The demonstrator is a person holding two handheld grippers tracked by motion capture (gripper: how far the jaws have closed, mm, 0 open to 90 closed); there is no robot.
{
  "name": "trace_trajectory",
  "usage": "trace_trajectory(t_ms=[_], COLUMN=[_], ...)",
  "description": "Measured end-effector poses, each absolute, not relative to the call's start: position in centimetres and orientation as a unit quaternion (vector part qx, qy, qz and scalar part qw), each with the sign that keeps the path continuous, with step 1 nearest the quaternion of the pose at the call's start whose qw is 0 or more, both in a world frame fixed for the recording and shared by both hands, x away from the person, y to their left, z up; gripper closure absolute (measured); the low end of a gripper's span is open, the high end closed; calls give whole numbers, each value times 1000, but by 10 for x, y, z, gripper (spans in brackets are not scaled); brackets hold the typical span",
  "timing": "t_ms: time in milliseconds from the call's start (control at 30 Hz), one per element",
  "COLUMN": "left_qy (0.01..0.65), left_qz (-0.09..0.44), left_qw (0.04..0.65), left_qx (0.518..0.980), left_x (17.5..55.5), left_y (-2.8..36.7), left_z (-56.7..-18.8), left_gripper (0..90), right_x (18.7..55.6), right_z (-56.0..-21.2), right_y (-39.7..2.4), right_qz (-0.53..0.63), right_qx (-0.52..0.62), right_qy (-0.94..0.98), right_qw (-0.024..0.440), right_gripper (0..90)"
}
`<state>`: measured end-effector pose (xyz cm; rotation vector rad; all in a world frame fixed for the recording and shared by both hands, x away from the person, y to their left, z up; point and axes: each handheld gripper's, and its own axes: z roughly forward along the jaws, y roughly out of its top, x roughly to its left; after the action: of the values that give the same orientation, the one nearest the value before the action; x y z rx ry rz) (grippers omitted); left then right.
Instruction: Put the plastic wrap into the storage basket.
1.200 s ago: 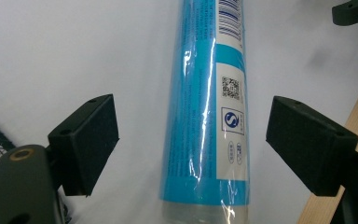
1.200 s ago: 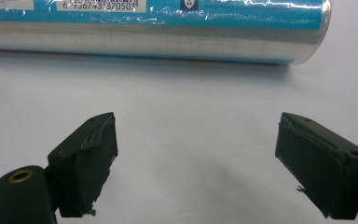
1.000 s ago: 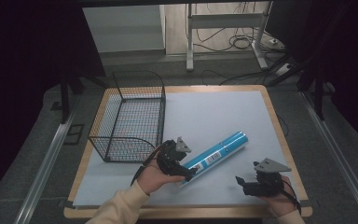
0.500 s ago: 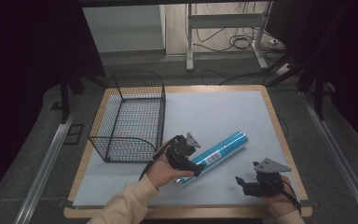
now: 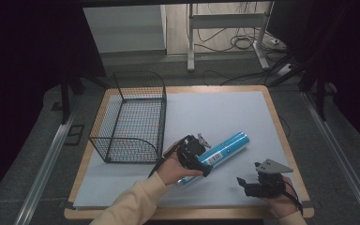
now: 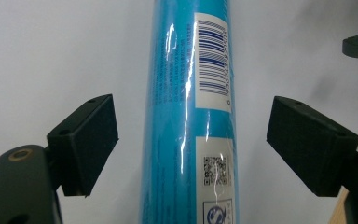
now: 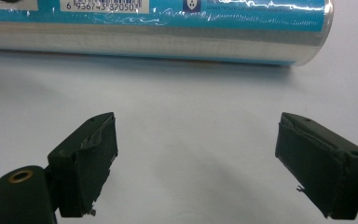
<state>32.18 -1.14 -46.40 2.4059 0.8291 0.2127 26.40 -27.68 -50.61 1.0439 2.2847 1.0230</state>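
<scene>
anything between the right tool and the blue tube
Nothing: in the right gripper view, bare white table cover separates the open right tool from the blue tube.

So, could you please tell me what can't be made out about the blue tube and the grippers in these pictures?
- Blue tube, high view: its near end is hidden behind the left gripper and the hand.
- Blue tube, left gripper view: both ends are cut off by the top and bottom edges; the small print is too blurred to read.
- Blue tube, right gripper view: the top edge cuts off its upper side and the left edge its length.
- Right gripper, high view: too dark and small to show its jaw gap.
</scene>
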Motion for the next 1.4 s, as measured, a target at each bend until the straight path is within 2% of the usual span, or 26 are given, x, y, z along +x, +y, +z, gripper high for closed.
trace_trajectory(t_ms=[600,1167,1400], left_qy=[306,303,300], left_qz=[61,47,33], left_qw=[270,221,196], left_qx=[911,926,933], left_x=[340,358,363], left_y=[-40,-63,-67], left_z=[-471,-484,-494], left_gripper=[148,151,202], right_x=[264,265,265], right_z=[-507,-508,-508], right_y=[-277,-278,-278], right_qz=[366,364,363], right_qx=[376,375,374], right_qy=[825,826,826], right_qw=[211,213,214], right_gripper=[129,129,129])
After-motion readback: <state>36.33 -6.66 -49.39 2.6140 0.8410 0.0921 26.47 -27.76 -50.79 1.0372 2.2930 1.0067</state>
